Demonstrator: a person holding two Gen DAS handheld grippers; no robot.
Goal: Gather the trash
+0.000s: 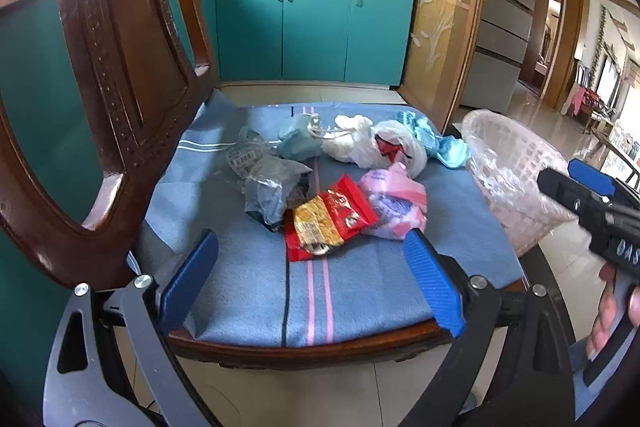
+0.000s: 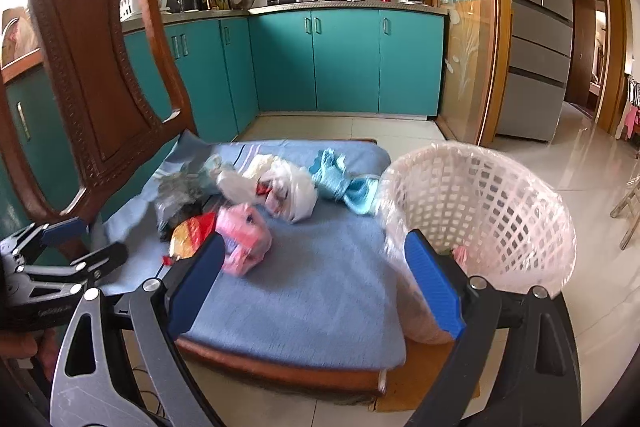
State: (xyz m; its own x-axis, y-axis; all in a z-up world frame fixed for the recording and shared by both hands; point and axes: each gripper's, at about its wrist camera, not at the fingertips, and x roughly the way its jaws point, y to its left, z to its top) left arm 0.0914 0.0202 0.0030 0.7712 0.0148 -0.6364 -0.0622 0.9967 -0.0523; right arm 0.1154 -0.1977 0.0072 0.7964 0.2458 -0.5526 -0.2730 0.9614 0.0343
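- Lying in a loose heap on the blue cushion (image 1: 248,287) of a wooden chair (image 1: 112,75), the trash sits toward the cushion's back half.
- Red wrapper (image 1: 332,223): nearest the cushion's front edge, printed red and yellow, flat.
- Pink bag (image 1: 394,203): just beside the wrapper, touching it, on the side toward the basket.
- Grey bag (image 1: 272,191): crumpled, touching the wrapper's other side, toward the chair back.
- White bag (image 1: 376,145): behind the pink bag, with something red inside.
- Pale blue bag (image 1: 298,139): next to the white bag, nearer the chair back.
- Blue cloth (image 2: 340,183): at the cushion's far corner, near the basket.
- Basket (image 2: 492,203): white lattice, lined with clear plastic, leaning against the cushion's side edge; something pink shows low inside.
- Left gripper (image 1: 312,279): jaws spread wide above the cushion's front, nothing between them, apart from the wrapper.
- Right gripper (image 2: 316,283): jaws spread wide and empty, one finger over the cushion beside the pink bag, the other in front of the basket.
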